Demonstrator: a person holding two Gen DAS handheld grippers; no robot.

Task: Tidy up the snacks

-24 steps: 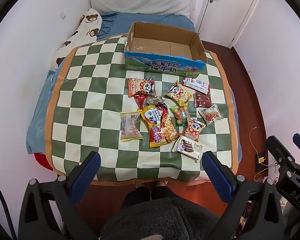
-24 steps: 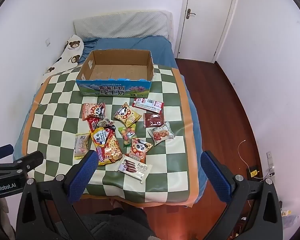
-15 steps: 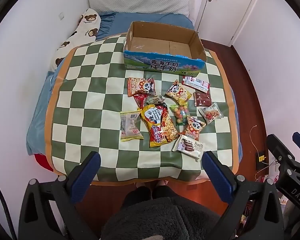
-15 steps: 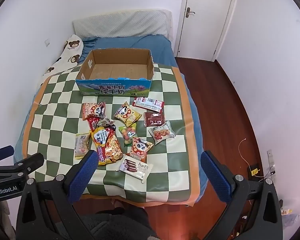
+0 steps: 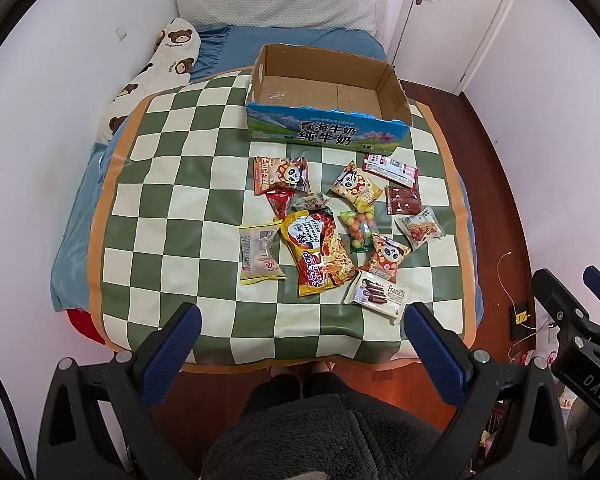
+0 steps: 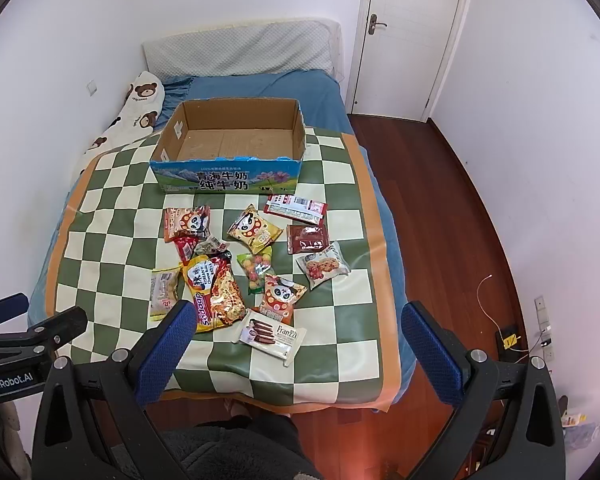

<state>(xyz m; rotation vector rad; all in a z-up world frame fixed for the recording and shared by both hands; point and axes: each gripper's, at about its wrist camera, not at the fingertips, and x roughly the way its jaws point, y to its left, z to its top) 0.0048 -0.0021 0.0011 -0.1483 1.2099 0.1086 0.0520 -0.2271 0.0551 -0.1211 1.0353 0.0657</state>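
Note:
Several snack packets lie in a loose cluster on the green-and-cream checkered cloth (image 5: 172,216): a big yellow noodle bag (image 5: 320,254), a white Franzzi wafer pack (image 5: 378,295), a pale pack (image 5: 259,254) and panda packs (image 5: 282,174). An empty open cardboard milk box (image 5: 328,96) stands behind them; it also shows in the right wrist view (image 6: 230,146). My left gripper (image 5: 300,324) and right gripper (image 6: 296,322) are both open and empty, held above the bed's near edge, apart from the snacks.
The cloth covers a blue bed (image 6: 268,88) with a grey pillow (image 6: 240,50) and a bear-print cushion (image 5: 156,72) at the left wall. Wood floor (image 6: 440,208) and a white door (image 6: 412,32) lie to the right. My knees (image 5: 320,432) are below.
Both wrist views have drifted slightly closer to the bed. The snacks and box have not moved. Both grippers stay open.

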